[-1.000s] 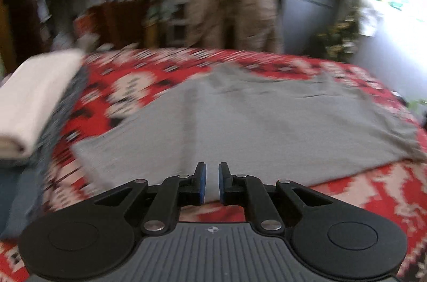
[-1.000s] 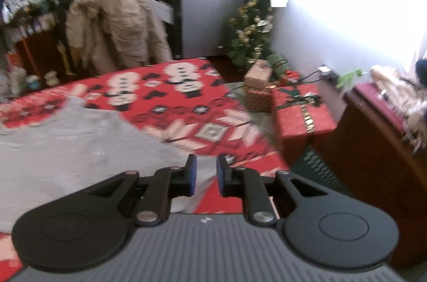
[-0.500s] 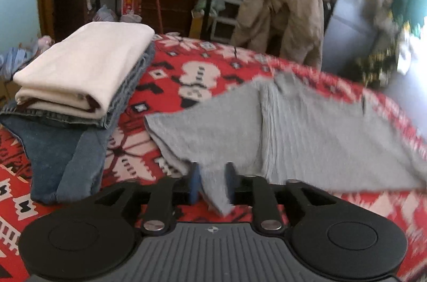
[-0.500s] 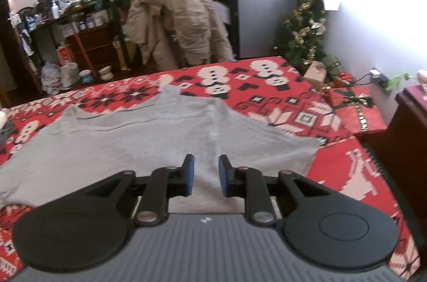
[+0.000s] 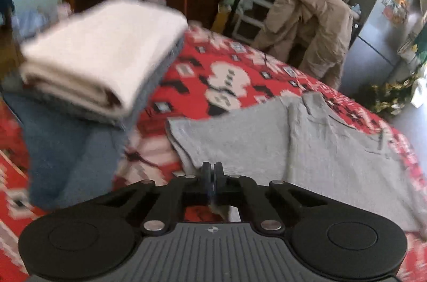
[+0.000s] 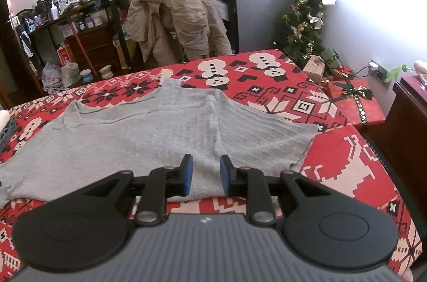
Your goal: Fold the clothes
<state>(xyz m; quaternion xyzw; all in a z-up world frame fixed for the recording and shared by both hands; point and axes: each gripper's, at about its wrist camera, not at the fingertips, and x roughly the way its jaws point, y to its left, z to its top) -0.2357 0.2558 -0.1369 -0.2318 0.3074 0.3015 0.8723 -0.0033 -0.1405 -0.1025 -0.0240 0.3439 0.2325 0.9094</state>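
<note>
A grey shirt lies spread flat on a red patterned blanket. My left gripper is at the shirt's near left edge. Its jaws are shut on that edge, and a bit of grey cloth shows beneath the fingers. In the right wrist view the same grey shirt stretches across the blanket. My right gripper hovers over the shirt's near hem, right of its middle. It is open, with the cloth seen through the gap but not pinched.
A folded cream garment sits on folded blue jeans at the left of the blanket. Beyond the far edge a tan jacket hangs over a chair. A Christmas tree, a red gift box and a dark cabinet stand to the right.
The left jaws, open around the shirt's edge half a second ago, have closed on it. The right jaws have widened slightly and sit closer over the shirt's hem.
</note>
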